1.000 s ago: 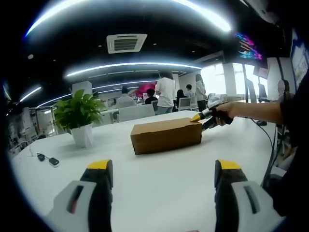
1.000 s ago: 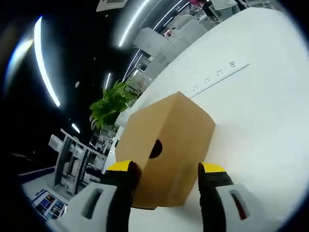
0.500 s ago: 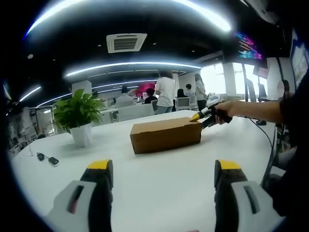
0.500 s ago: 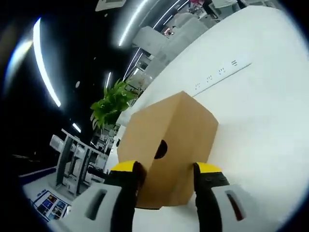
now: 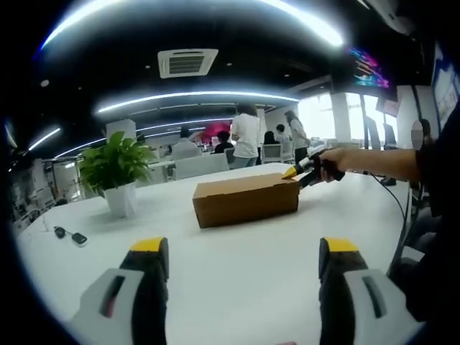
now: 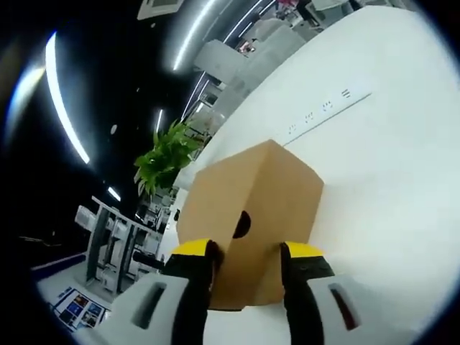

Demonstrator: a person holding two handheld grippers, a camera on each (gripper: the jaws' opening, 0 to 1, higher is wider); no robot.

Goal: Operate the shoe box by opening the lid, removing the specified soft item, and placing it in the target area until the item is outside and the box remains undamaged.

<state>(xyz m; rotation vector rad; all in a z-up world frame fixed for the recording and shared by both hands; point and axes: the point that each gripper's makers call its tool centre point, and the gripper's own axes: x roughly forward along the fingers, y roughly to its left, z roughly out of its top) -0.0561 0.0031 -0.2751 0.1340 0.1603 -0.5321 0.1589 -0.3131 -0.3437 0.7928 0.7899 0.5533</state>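
Observation:
A closed brown cardboard shoe box (image 5: 246, 201) lies on the white table (image 5: 237, 287), straight ahead in the left gripper view. My left gripper (image 5: 243, 262) hovers open well short of it, with nothing between its yellow-tipped jaws. My right gripper (image 5: 293, 175), held by a person's hand, is at the box's right end. In the right gripper view the box (image 6: 251, 194) shows its end face with a round hole, and my right gripper (image 6: 246, 255) pinches the near lower edge of that end. The lid is down, so what lies inside is hidden.
A potted green plant (image 5: 115, 169) stands left of the box, also seen as the plant (image 6: 164, 162) beyond it. Keys (image 5: 72, 236) lie near the table's left edge. Sockets (image 6: 323, 108) are set into the tabletop. Several people (image 5: 248, 136) stand behind.
The right gripper's jaws have drawn together step by step onto the box's end. The left gripper and the box have stayed almost still.

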